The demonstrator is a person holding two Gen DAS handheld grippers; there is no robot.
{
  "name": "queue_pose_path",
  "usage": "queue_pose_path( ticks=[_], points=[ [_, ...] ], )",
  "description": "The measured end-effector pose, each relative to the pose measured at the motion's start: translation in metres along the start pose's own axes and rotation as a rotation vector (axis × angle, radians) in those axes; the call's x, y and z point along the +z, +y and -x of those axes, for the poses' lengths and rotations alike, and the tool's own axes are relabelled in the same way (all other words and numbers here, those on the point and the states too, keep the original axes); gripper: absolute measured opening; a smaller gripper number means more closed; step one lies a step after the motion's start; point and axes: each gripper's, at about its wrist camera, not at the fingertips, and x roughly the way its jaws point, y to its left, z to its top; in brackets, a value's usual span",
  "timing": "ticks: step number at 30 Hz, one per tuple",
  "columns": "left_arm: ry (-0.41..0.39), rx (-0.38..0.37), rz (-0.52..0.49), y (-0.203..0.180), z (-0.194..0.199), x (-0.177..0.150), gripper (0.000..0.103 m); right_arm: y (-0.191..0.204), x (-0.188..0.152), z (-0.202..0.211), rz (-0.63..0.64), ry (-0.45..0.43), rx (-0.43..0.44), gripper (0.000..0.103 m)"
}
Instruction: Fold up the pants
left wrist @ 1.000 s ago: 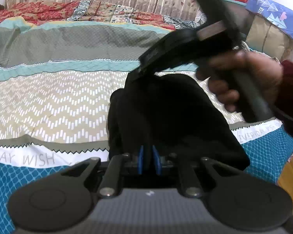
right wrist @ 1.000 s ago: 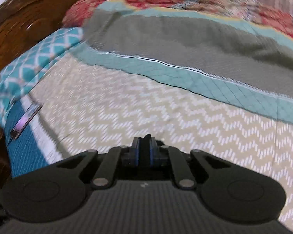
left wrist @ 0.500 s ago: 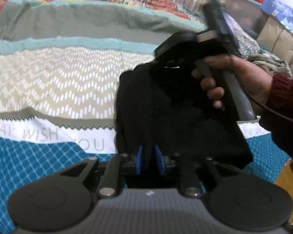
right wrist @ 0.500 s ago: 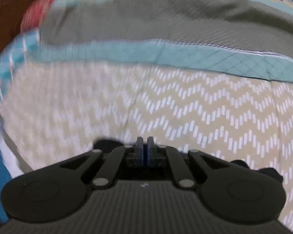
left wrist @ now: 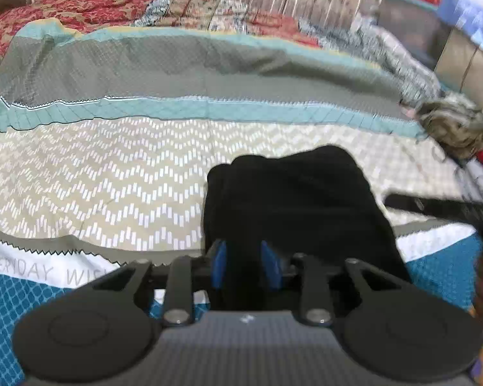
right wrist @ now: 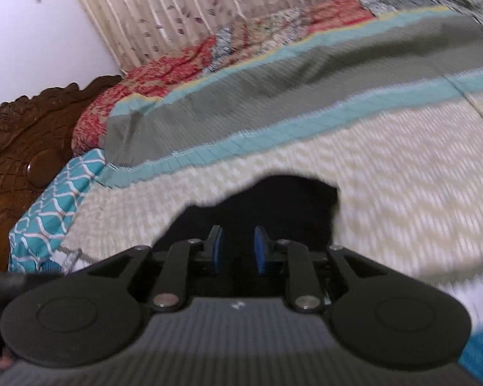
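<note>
Black pants [left wrist: 293, 199] on beige-and-white chevron, teal-banded bedspread [left wrist: 96, 167]; blue-padded grippers.

Soft, even indoor light, fairly dim, with no glare. Both fisheye views bend the scene at the edges. The black folded cloth pants [left wrist: 293, 206] show as a detailless dark mass. The right wrist view is heavily motion-blurred across the striped patterned quilted bedspread [right wrist: 386, 167]; the left wrist view blurs at its right edge.

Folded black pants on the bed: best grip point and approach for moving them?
Take the black pants at the near folded edge by the left gripper, coming in low from the near side. The stacked layers meet there, so the fingers could pinch them together; the far edge looks lumpy.
</note>
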Motion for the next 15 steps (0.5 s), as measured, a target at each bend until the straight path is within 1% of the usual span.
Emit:
queue_pose_path(
  ticks=[1,3,6,9,15],
  points=[
    [0.016,0.012,-0.014,-0.004,-0.004,0.0,0.033,-0.002,-0.006,-0.002,-0.006,0.02,-0.008,0.029],
    [0.05,0.046,-0.047,-0.011,-0.015,-0.004,0.033,-0.004,-0.015,-0.01,-0.012,0.056,-0.03,0.031],
    [0.11,0.062,-0.056,-0.016,-0.026,-0.017,0.033,-0.003,-0.022,-0.015,-0.044,0.052,-0.057,0.031],
    [0.103,0.09,-0.078,-0.019,-0.025,-0.025,0.034,-0.003,-0.021,-0.016,-0.064,0.055,-0.046,0.031],
    [0.108,0.108,-0.081,-0.022,-0.026,-0.024,0.035,-0.008,-0.034,-0.011,-0.13,0.038,-0.047,0.031]
  ],
)
